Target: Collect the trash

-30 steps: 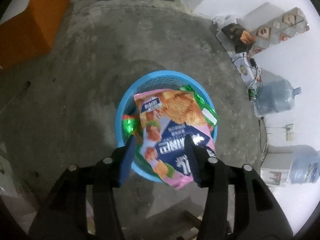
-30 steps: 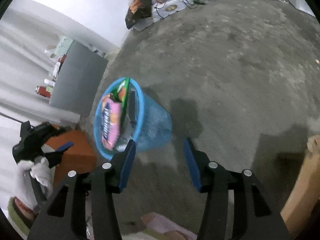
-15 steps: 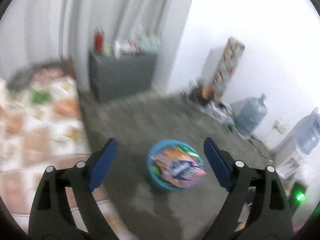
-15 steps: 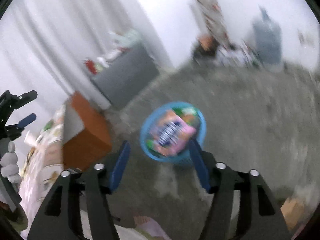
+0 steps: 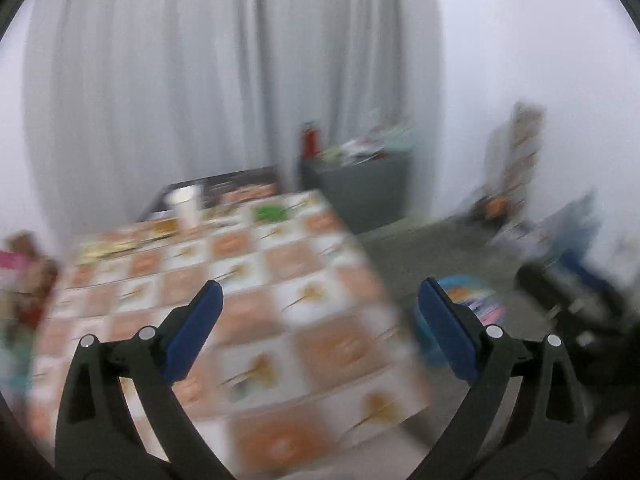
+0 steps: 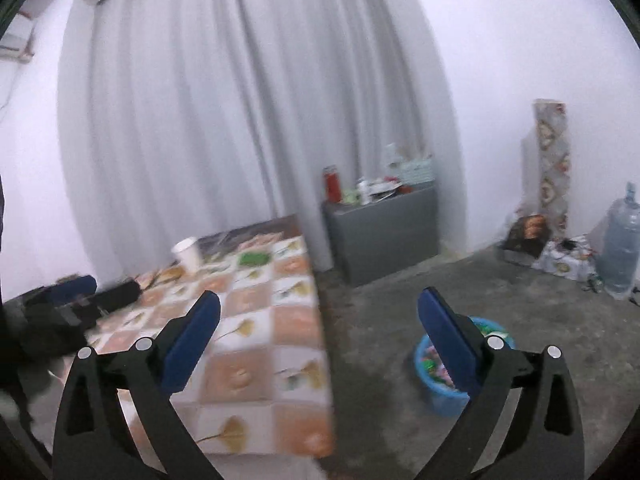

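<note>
My left gripper is open and empty above a table with a checked cloth. My right gripper is open and empty over the table's right edge. The blue trash basket stands on the floor at the right, behind the right finger, with snack bags in it; it also shows blurred in the left wrist view. On the table lie a white paper cup, a green wrapper and yellowish wrappers. A pink and red packet shows at the far left, blurred.
A grey cabinet with bottles stands against the grey curtain. A water jug and clutter sit by the right wall. The other gripper shows at the left edge. The floor is bare concrete.
The left gripper let the pink chip bag go into the basket and opened wide. Both grippers swung up from the basket toward the table; the right opened wider.
</note>
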Demonstrator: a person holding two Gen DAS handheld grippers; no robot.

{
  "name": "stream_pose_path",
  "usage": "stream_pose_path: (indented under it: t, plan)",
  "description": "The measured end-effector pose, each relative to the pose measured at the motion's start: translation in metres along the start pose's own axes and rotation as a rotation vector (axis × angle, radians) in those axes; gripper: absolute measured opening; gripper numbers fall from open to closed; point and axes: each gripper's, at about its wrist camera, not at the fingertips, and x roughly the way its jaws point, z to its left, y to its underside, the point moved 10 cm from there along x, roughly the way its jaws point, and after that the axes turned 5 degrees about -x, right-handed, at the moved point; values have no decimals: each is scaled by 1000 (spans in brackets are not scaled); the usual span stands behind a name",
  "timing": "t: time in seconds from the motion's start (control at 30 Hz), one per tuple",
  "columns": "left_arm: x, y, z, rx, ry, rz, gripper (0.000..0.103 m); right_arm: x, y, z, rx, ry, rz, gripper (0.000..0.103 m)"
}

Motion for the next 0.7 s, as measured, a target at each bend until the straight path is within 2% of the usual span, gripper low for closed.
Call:
stream_pose_path:
  t: [0.07,0.17,0.27,0.37,0.5,0.7]
  plan:
    - [2,20,13,27,-69,65,94,1,8,16,-37,5,48,97]
    - [-3,41,32,-54,-102,120,94,1,15,26,-85,55,105,97]
    - [-8,58,45,-120,-124,148,94,0,29,17,-125,142,187,96]
    - [-11,77,50,-128,-172,184,94,-1,60,7,-121,185,297,96]
    - [-4,102,56,-143,-173,251,94,-6,93,-7,-118,243,385,96]
    - [0,111,62,-190,-173,285,94,-14,107,-13,-146,289,420,96]
